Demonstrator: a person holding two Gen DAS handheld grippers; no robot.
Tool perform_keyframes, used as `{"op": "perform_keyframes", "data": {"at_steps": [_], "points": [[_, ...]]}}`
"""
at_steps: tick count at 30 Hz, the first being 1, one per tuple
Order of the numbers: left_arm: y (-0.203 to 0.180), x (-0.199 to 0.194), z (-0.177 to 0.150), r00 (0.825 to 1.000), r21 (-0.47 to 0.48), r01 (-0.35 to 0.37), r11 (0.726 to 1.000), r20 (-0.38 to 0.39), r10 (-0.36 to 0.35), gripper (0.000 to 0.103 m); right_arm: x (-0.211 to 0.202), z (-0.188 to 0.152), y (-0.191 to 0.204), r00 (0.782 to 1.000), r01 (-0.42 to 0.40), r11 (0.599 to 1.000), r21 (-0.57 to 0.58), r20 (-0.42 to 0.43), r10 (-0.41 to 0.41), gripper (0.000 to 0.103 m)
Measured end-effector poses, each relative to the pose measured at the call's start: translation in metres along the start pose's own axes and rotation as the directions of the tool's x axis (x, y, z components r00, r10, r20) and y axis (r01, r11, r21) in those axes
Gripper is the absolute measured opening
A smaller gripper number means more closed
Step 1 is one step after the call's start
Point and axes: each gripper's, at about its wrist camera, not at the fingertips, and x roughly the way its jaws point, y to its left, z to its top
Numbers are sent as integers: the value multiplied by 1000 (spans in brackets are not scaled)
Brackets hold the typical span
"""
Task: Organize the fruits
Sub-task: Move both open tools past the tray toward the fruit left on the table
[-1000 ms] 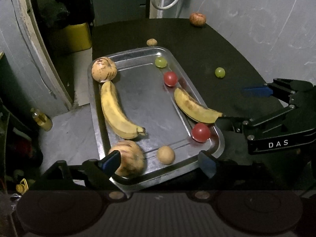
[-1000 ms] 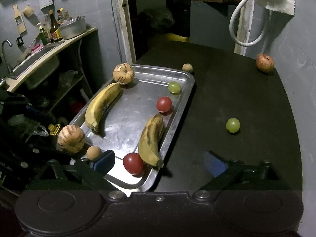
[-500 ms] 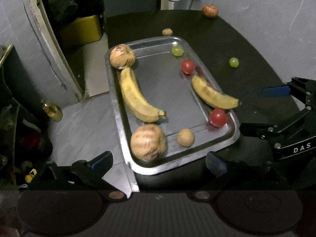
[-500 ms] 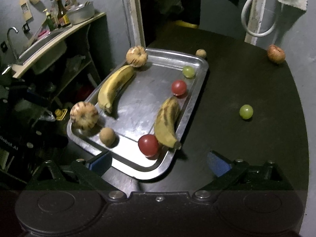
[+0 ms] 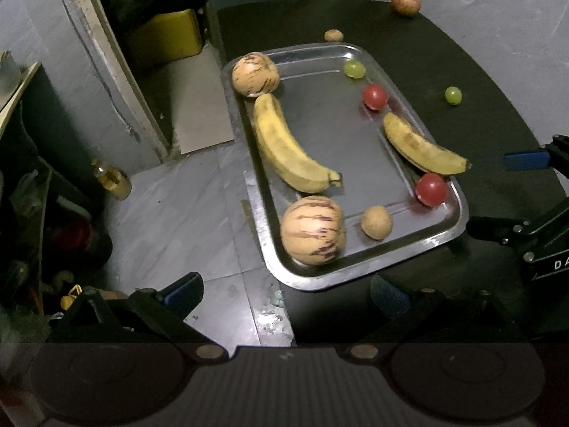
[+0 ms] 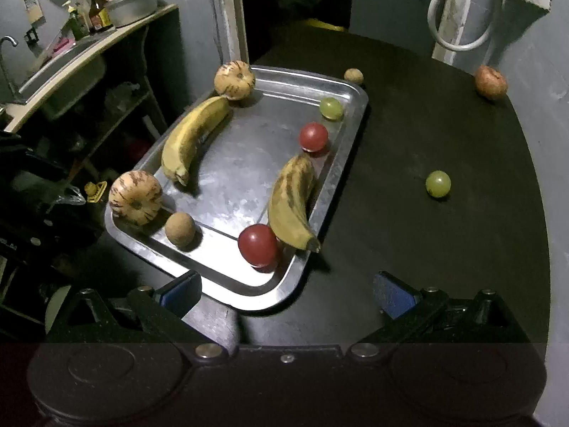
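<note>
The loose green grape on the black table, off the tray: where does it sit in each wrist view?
Left wrist: loose green grape at upper right, right of the tray.
Right wrist: grape at centre right, again right of the tray.
Shared landmark: the reddish apple at the table's far edge.

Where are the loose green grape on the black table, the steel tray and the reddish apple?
round green grape (image 6: 438, 184), right wrist view, its middle
rectangular steel tray (image 6: 350, 149), right wrist view, right rim
reddish round apple (image 6: 490, 82), right wrist view, its middle
</note>
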Motion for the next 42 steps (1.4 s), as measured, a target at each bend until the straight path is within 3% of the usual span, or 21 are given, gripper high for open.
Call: {"op": "perform_keyframes", "data": {"at_steps": [12,23,34,42], "points": [[11,9,0,999,19,-18,1000,-38,18,102,0,-3,-13,996,90,993,76,5,-91,102],[25,12,14,995,30,-95,995,-34,96,102,-1,-5,-36,981,180,955,237,32,-193,102],[46,10,51,976,-41,-211,977,38,213,102,7,2,-50,963,217,912,348,74,-258,102],[31,9,104,974,43,-178,983,152,170,102,19,17,-68,944,219,851,477,116,-309,102]]}}
